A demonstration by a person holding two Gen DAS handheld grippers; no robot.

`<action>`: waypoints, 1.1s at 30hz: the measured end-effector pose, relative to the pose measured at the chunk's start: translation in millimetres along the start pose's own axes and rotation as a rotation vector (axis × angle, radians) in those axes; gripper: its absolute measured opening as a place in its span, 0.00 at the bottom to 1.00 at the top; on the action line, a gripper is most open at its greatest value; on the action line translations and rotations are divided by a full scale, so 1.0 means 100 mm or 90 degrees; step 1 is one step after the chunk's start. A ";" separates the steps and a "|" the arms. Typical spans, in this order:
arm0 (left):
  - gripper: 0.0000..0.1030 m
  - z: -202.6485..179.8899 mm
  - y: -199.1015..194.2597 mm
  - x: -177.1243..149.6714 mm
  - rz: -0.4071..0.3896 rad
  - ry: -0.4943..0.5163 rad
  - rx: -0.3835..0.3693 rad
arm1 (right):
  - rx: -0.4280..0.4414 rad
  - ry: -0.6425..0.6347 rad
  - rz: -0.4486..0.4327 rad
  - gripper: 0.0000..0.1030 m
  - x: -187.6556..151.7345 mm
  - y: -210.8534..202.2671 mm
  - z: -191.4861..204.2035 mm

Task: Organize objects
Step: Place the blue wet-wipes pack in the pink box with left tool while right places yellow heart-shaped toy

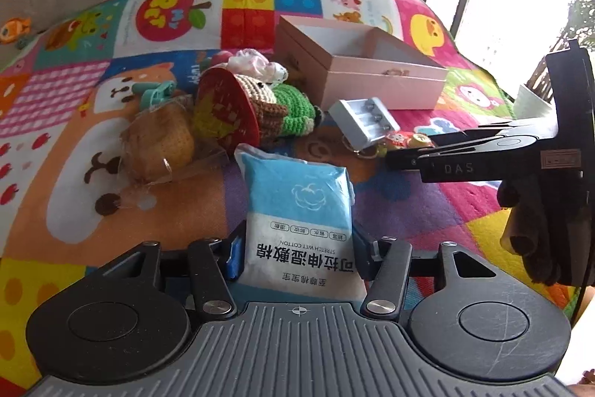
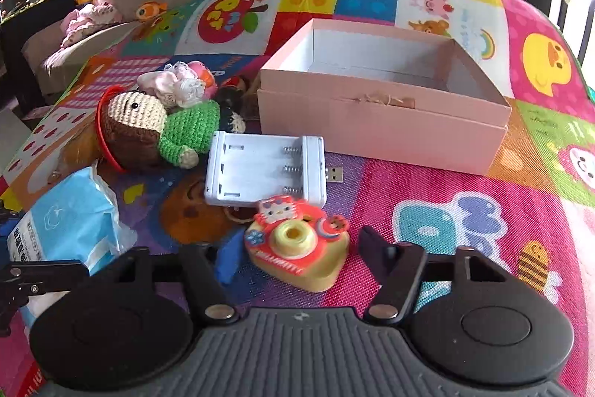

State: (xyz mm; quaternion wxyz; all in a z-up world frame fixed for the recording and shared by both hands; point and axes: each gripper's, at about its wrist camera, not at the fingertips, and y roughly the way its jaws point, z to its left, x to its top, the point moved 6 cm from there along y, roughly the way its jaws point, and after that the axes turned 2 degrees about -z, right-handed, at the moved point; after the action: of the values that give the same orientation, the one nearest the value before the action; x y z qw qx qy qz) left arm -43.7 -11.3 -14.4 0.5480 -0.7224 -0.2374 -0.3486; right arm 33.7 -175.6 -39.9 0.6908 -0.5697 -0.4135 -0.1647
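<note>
My left gripper [image 1: 297, 248] is shut on a blue and white pack of wet cotton pads [image 1: 297, 207], which also shows in the right wrist view [image 2: 70, 222]. My right gripper [image 2: 297, 248] is open, its fingers on either side of a Hello Kitty toy camera [image 2: 297, 244] on the mat. It also shows in the left wrist view [image 1: 405, 159]. An open pink box [image 2: 383, 99] stands empty behind it. A white battery holder [image 2: 264, 172] lies in front of the box. A crochet doll [image 2: 160, 129] lies to the left.
A colourful play mat [image 2: 465, 211] covers the surface. A bagged yellow toy [image 1: 160, 140], a teal clip [image 1: 156, 92] and a lace-trimmed pink item [image 2: 178, 82] lie by the doll. A sofa with plush toys [image 2: 104, 6] stands behind.
</note>
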 end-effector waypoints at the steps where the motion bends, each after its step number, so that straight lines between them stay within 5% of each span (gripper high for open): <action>1: 0.56 -0.03 -0.04 0.04 -0.007 -0.004 -0.021 | 0.004 -0.007 -0.007 0.56 0.00 -0.09 -0.01; 8: 0.57 -0.42 -0.10 1.28 -0.156 0.016 -0.078 | 0.008 -0.028 -0.110 0.56 0.23 -1.04 -0.24; 14: 0.58 -0.58 0.77 2.35 -0.247 -0.086 -0.139 | -0.041 0.017 -0.194 0.56 0.53 -1.41 -0.61; 17: 0.57 -0.69 1.62 2.33 -0.103 -0.031 -0.070 | -0.066 0.050 -0.201 0.56 0.62 -1.40 -0.83; 21: 0.52 -0.72 1.92 2.21 -0.101 0.030 -0.029 | -0.091 0.064 -0.201 0.56 0.67 -1.33 -1.03; 26: 0.52 -0.41 1.44 2.21 -0.174 -0.047 -0.048 | -0.091 0.086 -0.212 0.56 0.86 -1.13 -1.14; 30: 0.52 -0.39 0.99 1.92 -0.146 -0.040 -0.077 | -0.086 0.100 -0.284 0.56 1.35 -0.97 -1.21; 33: 0.52 -0.46 0.82 1.54 -0.101 0.002 -0.087 | -0.074 0.129 -0.293 0.72 1.56 -0.82 -1.27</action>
State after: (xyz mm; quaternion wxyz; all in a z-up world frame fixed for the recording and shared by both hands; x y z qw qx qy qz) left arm 104.0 -84.5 58.4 0.4686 -0.7364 -0.2686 -0.4075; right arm 119.6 -279.0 131.0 0.6392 -0.4798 -0.4507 -0.3976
